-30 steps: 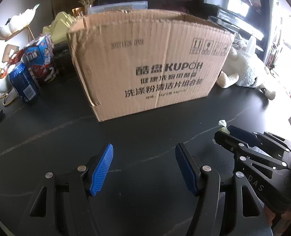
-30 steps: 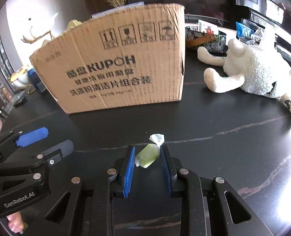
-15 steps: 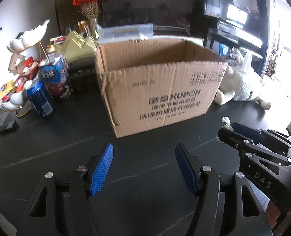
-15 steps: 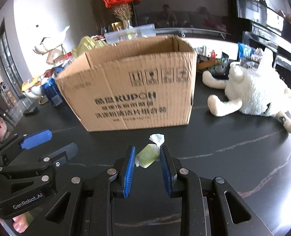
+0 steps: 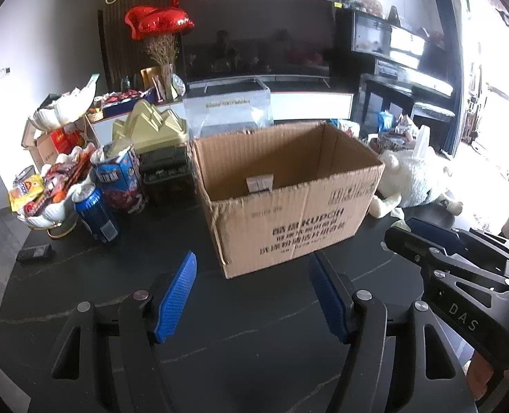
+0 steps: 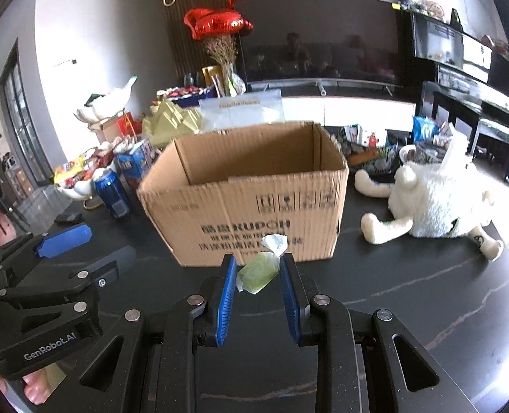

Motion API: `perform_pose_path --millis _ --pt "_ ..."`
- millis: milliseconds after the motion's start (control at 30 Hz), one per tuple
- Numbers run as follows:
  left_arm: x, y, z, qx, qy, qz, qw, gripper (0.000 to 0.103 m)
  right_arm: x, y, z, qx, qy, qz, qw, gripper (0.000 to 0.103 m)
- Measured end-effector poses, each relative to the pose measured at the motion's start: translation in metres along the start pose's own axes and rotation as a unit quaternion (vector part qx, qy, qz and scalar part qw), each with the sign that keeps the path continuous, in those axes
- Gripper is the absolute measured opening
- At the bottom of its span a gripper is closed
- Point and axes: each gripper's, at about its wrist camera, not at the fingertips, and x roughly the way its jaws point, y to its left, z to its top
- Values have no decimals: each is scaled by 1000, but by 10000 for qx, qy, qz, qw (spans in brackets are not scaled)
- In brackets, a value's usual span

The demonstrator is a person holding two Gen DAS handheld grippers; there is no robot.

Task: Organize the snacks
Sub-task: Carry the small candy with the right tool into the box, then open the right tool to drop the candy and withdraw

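**Snack sorting: items on hand**

Tabletop point(image 5: 271, 327): black, faint pale veins.
Box point(image 6: 254, 206): brown cardboard, open-topped, upright mid-table, printed front.
Plush point(image 6: 440, 203): white, lying right of the box.
Snack heap point(image 5: 51, 182): wrappers in a white dish, far left, beside a blue can point(image 5: 96, 215).
Left gripper point(image 5: 252, 296): blue fingers spread, nothing between them.
Right gripper point(image 6: 258, 289): fingers pinching the candy.
Candy point(image 6: 256, 272): green, clear twisted wrapper, held above the tabletop, before the box front.
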Motion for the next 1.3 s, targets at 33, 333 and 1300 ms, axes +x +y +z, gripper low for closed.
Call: perform_pose_path --millis 33,333,1300 --pt "-3 1 3 22 -28 -3 10000 67 -1 1 2 12 -21 -5 10000 28" --pt "-20 10 33 170 -303 150 9993 73 -11 11 30 -27 -234 -39 9997 28" --pt "42 49 119 146 398 293 9987 86 55 10 140 -20 391 -489 9980 28"
